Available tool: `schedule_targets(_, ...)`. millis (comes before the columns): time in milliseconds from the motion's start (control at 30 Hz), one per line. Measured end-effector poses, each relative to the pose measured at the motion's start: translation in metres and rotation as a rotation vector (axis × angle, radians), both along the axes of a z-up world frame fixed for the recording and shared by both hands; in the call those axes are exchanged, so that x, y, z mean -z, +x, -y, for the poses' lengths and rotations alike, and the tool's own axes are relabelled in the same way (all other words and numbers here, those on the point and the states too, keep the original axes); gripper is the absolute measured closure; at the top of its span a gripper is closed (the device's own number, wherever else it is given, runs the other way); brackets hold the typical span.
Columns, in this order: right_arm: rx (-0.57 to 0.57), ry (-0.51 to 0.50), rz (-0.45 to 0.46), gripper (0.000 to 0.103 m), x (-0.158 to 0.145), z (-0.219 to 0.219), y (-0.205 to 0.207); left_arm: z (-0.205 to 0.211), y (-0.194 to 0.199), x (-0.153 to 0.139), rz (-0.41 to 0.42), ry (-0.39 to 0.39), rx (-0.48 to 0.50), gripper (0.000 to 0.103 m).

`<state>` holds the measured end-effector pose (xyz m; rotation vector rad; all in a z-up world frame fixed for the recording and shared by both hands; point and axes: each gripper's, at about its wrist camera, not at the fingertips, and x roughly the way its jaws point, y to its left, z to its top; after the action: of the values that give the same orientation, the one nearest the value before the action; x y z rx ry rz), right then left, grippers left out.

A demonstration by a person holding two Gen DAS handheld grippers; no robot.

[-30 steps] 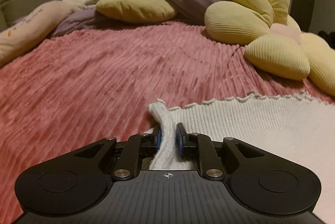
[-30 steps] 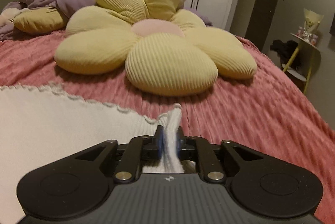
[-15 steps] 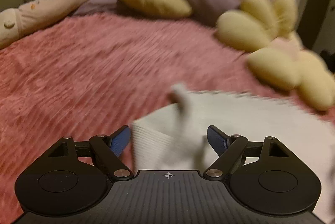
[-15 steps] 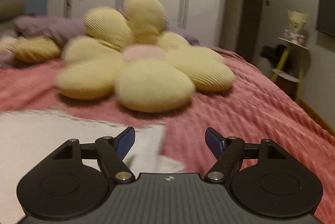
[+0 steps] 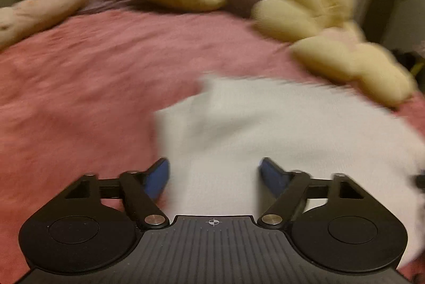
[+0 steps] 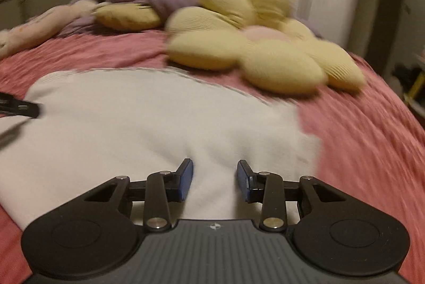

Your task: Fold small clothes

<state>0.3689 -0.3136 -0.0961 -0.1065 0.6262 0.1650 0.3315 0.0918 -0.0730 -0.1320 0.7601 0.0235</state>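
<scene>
A white garment [image 6: 159,124] lies flat and blurred on the pink bed [image 5: 79,98], a yellow flower cushion [image 6: 265,58] just beyond; left gripper [image 5: 213,175] jaws gape empty, right gripper [image 6: 214,180] jaws, just narrowing, grip nothing

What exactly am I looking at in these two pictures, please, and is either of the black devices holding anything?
There is no robot here: a person carries a handheld two-finger tool in each hand, and a wide-angle camera on each tool looks forward along its fingers. One picture is from the left tool, the other from the right tool; the black shape at the bottom of each is the tool itself, with blue pads.

Both look across a bed with a pink ribbed blanket. On it lies a white ribbed garment, the thing being folded, and beyond it a yellow flower-shaped cushion.

Neither tool holds anything. The left tool's jaws have just opened wide; the right's have just been closing partway. The cloth lies below both, unpinched. The pictures are blurred.
</scene>
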Motion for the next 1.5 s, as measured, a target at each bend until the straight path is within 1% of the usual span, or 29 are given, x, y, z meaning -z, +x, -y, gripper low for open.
schedule_targets(67, 0.040, -0.020, -0.002, 0.078, -0.003, 0.013, -0.009, -0.021, -0.005, 0.000, -0.017, -0.065, -0.036, 0.016)
schedule_targets(100, 0.048, -0.026, -0.001, 0.080, -0.004, 0.017, -0.012, -0.032, -0.008, 0.000, -0.035, -0.107, -0.063, 0.016)
schedule_targets(167, 0.104, -0.036, -0.015, 0.080, -0.007, 0.024, -0.019, -0.046, -0.015, -0.001, -0.052, -0.173, -0.075, 0.017)
schedule_targets(200, 0.123, -0.021, -0.018, 0.080, -0.009, 0.027, -0.024, -0.051, -0.018, -0.002, -0.058, -0.192, -0.068, 0.017)
schedule_targets(233, 0.144, -0.022, -0.021, 0.079, -0.011, 0.028, -0.031, -0.052, -0.020, -0.005, -0.062, -0.188, -0.066, 0.017)
schedule_targets(300, 0.197, -0.061, -0.039, 0.078, -0.015, 0.026, -0.041, -0.057, -0.023, -0.007, -0.074, -0.184, -0.069, 0.017)
schedule_targets(333, 0.212, -0.046, -0.053, 0.078, -0.016, 0.030, -0.044, -0.060, -0.024, -0.007, -0.083, -0.202, -0.068, 0.017)
schedule_targets(367, 0.224, -0.013, -0.063, 0.077, -0.018, 0.033, -0.051, -0.064, -0.025, -0.007, -0.089, -0.240, -0.062, 0.016)
schedule_targets(433, 0.228, 0.074, -0.085, 0.075, -0.022, 0.040, -0.066, -0.068, -0.025, -0.006, -0.114, -0.353, -0.034, 0.014)
schedule_targets(500, 0.222, 0.128, -0.104, 0.075, -0.021, 0.041, -0.080, -0.069, -0.020, -0.002, -0.151, -0.452, -0.005, 0.007)
schedule_targets(533, 0.212, 0.141, -0.114, 0.075, -0.019, 0.039, -0.086, -0.068, -0.016, 0.001, -0.163, -0.472, 0.005, 0.007)
schedule_targets(633, 0.197, 0.136, -0.109, 0.072, -0.017, 0.029, -0.106, -0.066, -0.003, 0.006, -0.185, -0.462, 0.025, 0.007)
schedule_targets(733, 0.189, 0.144, -0.102, 0.071, -0.022, 0.027, -0.116, -0.066, 0.005, 0.006, -0.197, -0.486, 0.033, 0.007)
schedule_targets(767, 0.183, 0.159, -0.100, 0.071, -0.024, 0.027, -0.120, -0.066, 0.007, 0.006, -0.200, -0.493, 0.042, 0.010)
schedule_targets(833, 0.173, 0.177, -0.093, 0.071, -0.027, 0.026, -0.123, -0.066, 0.008, 0.008, -0.204, -0.499, 0.064, 0.030)
schedule_targets(867, 0.168, 0.173, -0.089, 0.071, -0.027, 0.025, -0.123, -0.065, 0.010, 0.010, -0.217, -0.514, 0.072, 0.045)
schedule_targets(900, 0.161, 0.167, -0.087, 0.071, -0.027, 0.023, -0.123, -0.066, 0.011, 0.012, -0.228, -0.530, 0.069, 0.046)
schedule_targets(1000, 0.148, 0.168, -0.088, 0.071, -0.026, 0.017, -0.122, -0.070, 0.011, 0.017, -0.211, -0.565, 0.062, 0.047)
schedule_targets(1033, 0.145, 0.172, -0.087, 0.071, -0.026, 0.015, -0.123, -0.070, 0.012, 0.019, -0.207, -0.571, 0.066, 0.045)
schedule_targets(1067, 0.142, 0.175, -0.085, 0.071, -0.026, 0.014, -0.123, -0.070, 0.012, 0.021, -0.202, -0.569, 0.068, 0.040)
schedule_targets(1100, 0.137, 0.176, -0.085, 0.071, -0.026, 0.013, -0.123, -0.070, 0.013, 0.023, -0.195, -0.574, 0.072, 0.038)
schedule_targets(1133, 0.132, 0.175, -0.087, 0.071, -0.025, 0.011, -0.123, -0.069, 0.015, 0.023, -0.190, -0.574, 0.072, 0.039)
schedule_targets(1167, 0.129, 0.174, -0.090, 0.071, -0.024, 0.010, -0.123, -0.067, 0.017, 0.023, -0.191, -0.570, 0.071, 0.042)
schedule_targets(1233, 0.127, 0.178, -0.098, 0.071, -0.023, 0.008, -0.123, -0.067, 0.019, 0.022, -0.200, -0.576, 0.053, 0.057)
schedule_targets(1267, 0.128, 0.182, -0.099, 0.071, -0.023, 0.008, -0.123, -0.069, 0.020, 0.022, -0.208, -0.598, 0.039, 0.068)
schedule_targets(1300, 0.129, 0.183, -0.097, 0.071, -0.024, 0.009, -0.124, -0.072, 0.020, 0.021, -0.210, -0.624, 0.025, 0.074)
schedule_targets(1400, 0.136, 0.183, -0.087, 0.071, -0.025, 0.012, -0.126, -0.080, 0.018, 0.013, -0.203, -0.686, -0.003, 0.077)
schedule_targets(1467, 0.145, 0.186, -0.081, 0.071, -0.026, 0.016, -0.127, -0.077, 0.016, -0.001, -0.180, -0.686, 0.007, 0.078)
schedule_targets(1500, 0.149, 0.188, -0.080, 0.071, -0.027, 0.018, -0.127, -0.072, 0.015, -0.013, -0.158, -0.677, 0.029, 0.078)
